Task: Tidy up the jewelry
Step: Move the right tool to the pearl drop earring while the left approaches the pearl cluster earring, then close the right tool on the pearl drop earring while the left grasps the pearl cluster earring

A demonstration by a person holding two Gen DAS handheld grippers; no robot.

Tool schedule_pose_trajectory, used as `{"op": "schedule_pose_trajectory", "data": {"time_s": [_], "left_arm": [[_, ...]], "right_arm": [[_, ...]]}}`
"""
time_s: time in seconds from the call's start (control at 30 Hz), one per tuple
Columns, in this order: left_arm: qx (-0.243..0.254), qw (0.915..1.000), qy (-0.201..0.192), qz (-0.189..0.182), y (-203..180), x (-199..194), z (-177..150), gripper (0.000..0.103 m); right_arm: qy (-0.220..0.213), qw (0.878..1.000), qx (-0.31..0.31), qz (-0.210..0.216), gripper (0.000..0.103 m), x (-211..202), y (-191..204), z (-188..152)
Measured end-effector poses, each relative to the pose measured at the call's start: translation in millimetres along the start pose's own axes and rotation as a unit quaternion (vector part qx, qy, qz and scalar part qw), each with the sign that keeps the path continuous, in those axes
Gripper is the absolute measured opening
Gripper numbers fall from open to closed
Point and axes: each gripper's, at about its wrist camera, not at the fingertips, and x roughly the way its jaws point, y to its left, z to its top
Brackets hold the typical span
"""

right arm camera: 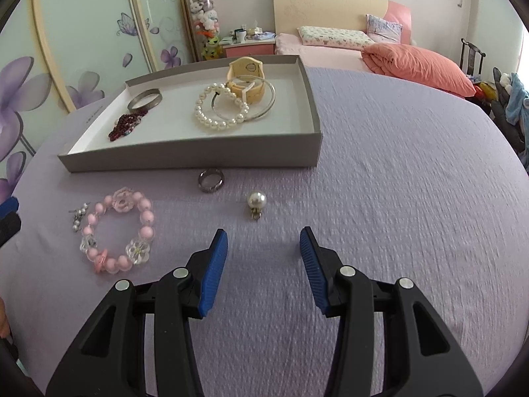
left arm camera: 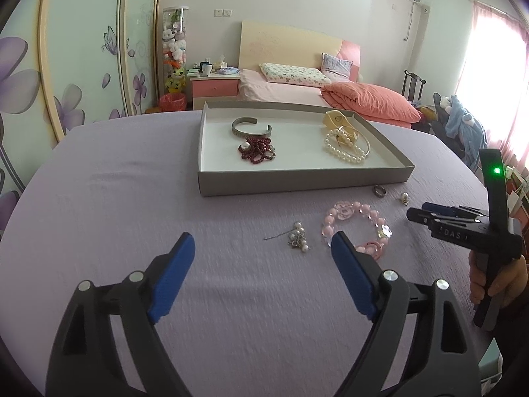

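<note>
- The left gripper [left arm camera: 261,248] has its jaws wide apart and holds nothing — only bare lilac cloth lies between the blue pads. Its right pad [left arm camera: 347,264] covers the near edge of the pink bead bracelet [left arm camera: 357,228]; if it touches, I cannot tell.
- The right gripper [right arm camera: 264,248] stands partly apart, also empty, over the table [right arm camera: 396,198], with nothing pressed by its pads.
- The grey tray [right arm camera: 198,155] is the landmark. In it lie a metal cuff [right arm camera: 145,98], dark red beads [right arm camera: 127,124], a white pearl bracelet [right arm camera: 220,109], a thin hoop and a cream watch [right arm camera: 246,77].
- Just in front of the tray lies a dark ring [right arm camera: 211,181]; a little nearer, a pearl earring [right arm camera: 257,202], its clasp pointing away from the tray.
- The pink bracelet lies flat in front of the tray, and beside it a small pearl cluster [left arm camera: 299,236] — its thin chain runs along the tray's front wall. Details of the cluster are too small to read.
- A hand [left arm camera: 499,281] holding the right gripper's handle is cut off at the frame edge.
</note>
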Motion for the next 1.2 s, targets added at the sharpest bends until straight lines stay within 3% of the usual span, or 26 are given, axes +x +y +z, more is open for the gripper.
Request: {"op": "schedule_pose_trajectory", "data": {"time_s": [0.17, 0.33, 0.7, 0.77, 1.2], "left_arm": [[0.002, 1.0000, 0.006, 0.001, 1, 4, -2, 0.085], [0.004, 0.9999, 0.010, 0.000, 1, 7, -4, 0.085], [0.017, 0.9997, 0.016, -0.003, -5, 12, -7, 0.085], [0.019, 0.9997, 0.017, -0.005, -6, 12, -8, 0.085], [0.049, 0.9980, 0.038, 0.006, -21, 26, -11, 0.084]], "right_arm": [[0.001, 1.000, -0.005, -0.009, 0.045, 4, 3, 4], [-0.004, 1.000, -0.006, -0.016, 0.033, 7, 7, 9], [-0.005, 1.000, -0.004, -0.022, 0.022, 15, 13, 18], [-0.005, 1.000, -0.006, -0.020, 0.014, 15, 13, 18], [-0.007, 1.000, 0.023, -0.011, 0.014, 4, 0, 15]]}}
